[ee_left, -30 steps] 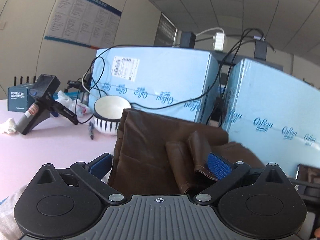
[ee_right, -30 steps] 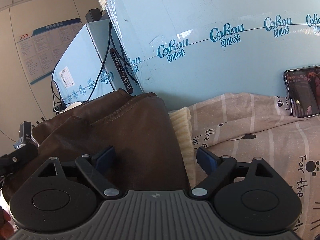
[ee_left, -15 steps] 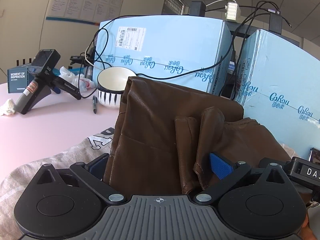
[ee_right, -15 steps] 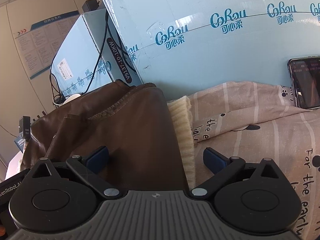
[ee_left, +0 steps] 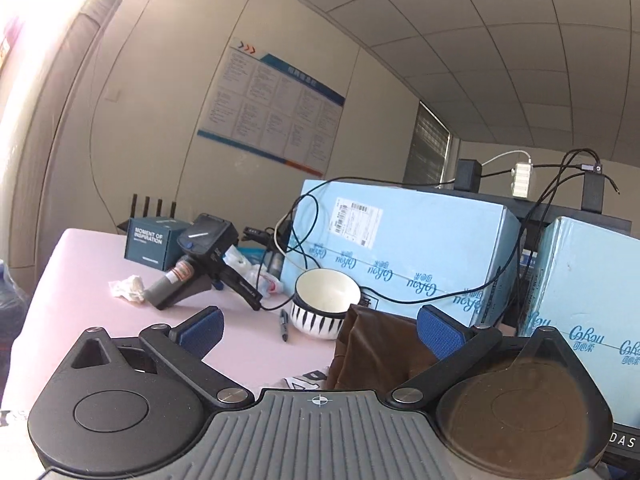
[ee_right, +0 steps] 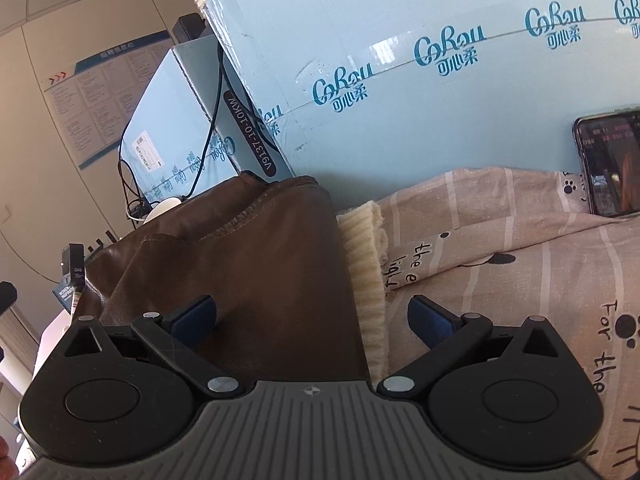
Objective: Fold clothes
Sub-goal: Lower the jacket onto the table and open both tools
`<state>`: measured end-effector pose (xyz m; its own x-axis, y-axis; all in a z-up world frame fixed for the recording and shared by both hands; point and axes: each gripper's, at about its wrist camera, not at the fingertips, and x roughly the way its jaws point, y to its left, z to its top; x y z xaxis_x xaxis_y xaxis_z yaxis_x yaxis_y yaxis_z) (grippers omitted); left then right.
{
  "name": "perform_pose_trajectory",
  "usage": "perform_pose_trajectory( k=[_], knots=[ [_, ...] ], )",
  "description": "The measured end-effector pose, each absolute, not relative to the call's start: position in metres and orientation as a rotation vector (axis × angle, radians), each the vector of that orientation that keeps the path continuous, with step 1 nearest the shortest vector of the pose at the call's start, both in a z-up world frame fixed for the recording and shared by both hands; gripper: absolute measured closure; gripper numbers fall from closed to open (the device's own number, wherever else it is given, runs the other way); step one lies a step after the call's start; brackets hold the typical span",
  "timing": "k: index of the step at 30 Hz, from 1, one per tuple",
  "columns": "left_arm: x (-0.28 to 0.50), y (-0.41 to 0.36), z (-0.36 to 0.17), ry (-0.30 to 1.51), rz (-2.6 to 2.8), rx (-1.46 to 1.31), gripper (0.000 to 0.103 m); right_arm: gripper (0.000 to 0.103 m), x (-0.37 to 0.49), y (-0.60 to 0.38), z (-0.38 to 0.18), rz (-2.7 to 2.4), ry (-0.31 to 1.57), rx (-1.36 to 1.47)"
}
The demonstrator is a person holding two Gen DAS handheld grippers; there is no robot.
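A folded brown leather-look garment (ee_right: pixel 240 248) lies in front of the blue boxes. My right gripper (ee_right: pixel 314 320) hovers low over its right edge, open, with nothing between the fingers. Beside that edge lie a cream ribbed knit (ee_right: pixel 364 264) and a beige printed garment (ee_right: pixel 500 248). In the left wrist view my left gripper (ee_left: pixel 320 330) is open and empty, raised above the table. Only a corner of the brown garment (ee_left: pixel 372 352) shows between its fingers, with a grey printed garment (ee_left: pixel 308 378) under it.
A striped white bowl (ee_left: pixel 324 304), a pen (ee_left: pixel 284 326), a black handheld device (ee_left: pixel 200 256), crumpled tissue (ee_left: pixel 128 288) and a dark box (ee_left: pixel 150 242) sit on the pink table (ee_left: pixel 80 280). Light blue cartons (ee_right: pixel 400 92) with cables wall off the back. A phone (ee_right: pixel 608 164) leans on one.
My left gripper has lifted and tilted up off the brown garment, so that view now shows mostly table and wall. The right gripper has barely moved and stays open.
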<state>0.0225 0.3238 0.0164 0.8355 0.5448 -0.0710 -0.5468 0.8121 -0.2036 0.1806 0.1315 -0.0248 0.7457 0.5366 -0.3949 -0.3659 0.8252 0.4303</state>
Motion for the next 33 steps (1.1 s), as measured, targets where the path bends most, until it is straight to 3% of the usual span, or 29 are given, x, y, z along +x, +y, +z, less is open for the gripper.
perform_pose_trajectory(
  k=[6,12,19,28,33],
  knots=[
    [0.007,0.290,0.060,0.035,0.561,-0.183,0.000,0.000,0.164,0.095,0.042,0.784,0.534,0.451],
    [0.019,0.271,0.074,0.183,0.429,-0.342,0.000,0.000,0.123,0.102,0.091,0.775,0.501,0.187],
    [0.029,0.256,0.070,0.389,0.422,-0.534,0.000,0.000,0.129,0.070,0.070,0.590,0.569,0.120],
    [0.036,0.213,0.075,0.507,0.556,-0.299,0.000,0.000,0.134,0.044,0.067,0.647,0.504,0.193],
    [0.035,0.219,0.038,0.383,0.734,-0.393,0.000,0.000,0.135,0.058,0.047,0.662,0.435,0.236]
  ],
)
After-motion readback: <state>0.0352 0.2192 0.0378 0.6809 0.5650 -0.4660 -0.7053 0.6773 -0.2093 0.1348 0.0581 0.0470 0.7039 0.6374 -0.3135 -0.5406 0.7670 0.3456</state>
